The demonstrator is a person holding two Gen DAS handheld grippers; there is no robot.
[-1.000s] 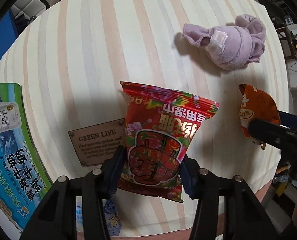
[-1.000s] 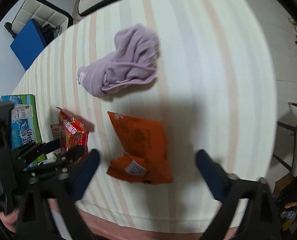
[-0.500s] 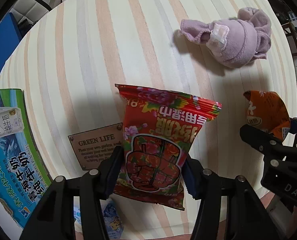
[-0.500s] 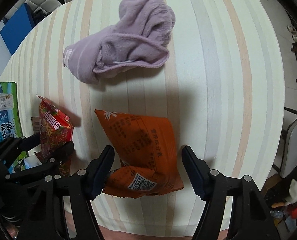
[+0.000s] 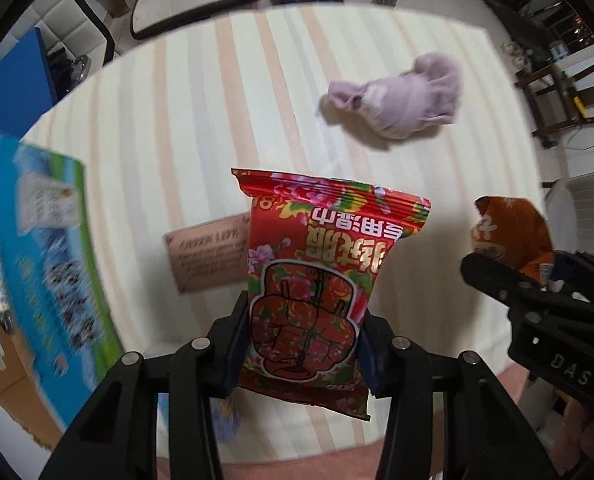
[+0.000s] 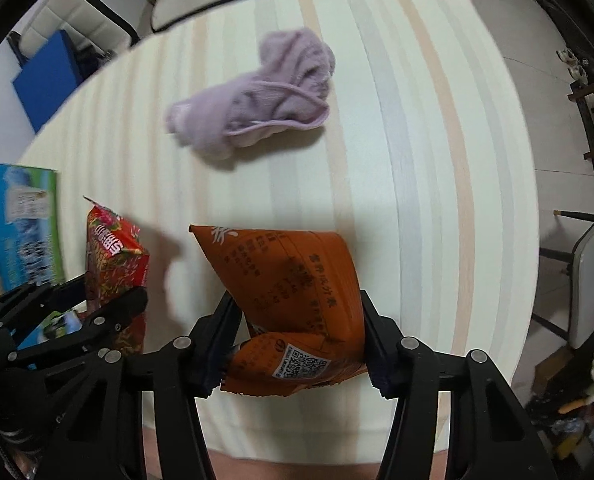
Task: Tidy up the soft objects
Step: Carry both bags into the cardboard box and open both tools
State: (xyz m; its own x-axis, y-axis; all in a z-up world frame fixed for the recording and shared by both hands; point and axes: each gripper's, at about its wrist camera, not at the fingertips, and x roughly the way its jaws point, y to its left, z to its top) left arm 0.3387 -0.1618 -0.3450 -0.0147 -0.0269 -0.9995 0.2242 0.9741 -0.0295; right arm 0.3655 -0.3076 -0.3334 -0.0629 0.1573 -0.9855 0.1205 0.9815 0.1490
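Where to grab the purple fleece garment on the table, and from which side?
Best guess: come from straight above and pinch the bunched, rolled middle of the purple fleece garment, across its narrow width. It lies crumpled on the striped tablecloth with a raised hump there, while the edges lie thin and flat. Both tools are busy: left tool holds the red snack bag, right tool the orange one.

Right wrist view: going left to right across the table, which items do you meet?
Blue-green carton → red snack bag, held in the left gripper → orange snack bag, held in the right gripper. The purple cloth lies farther back, overlapping the orange bag's span.
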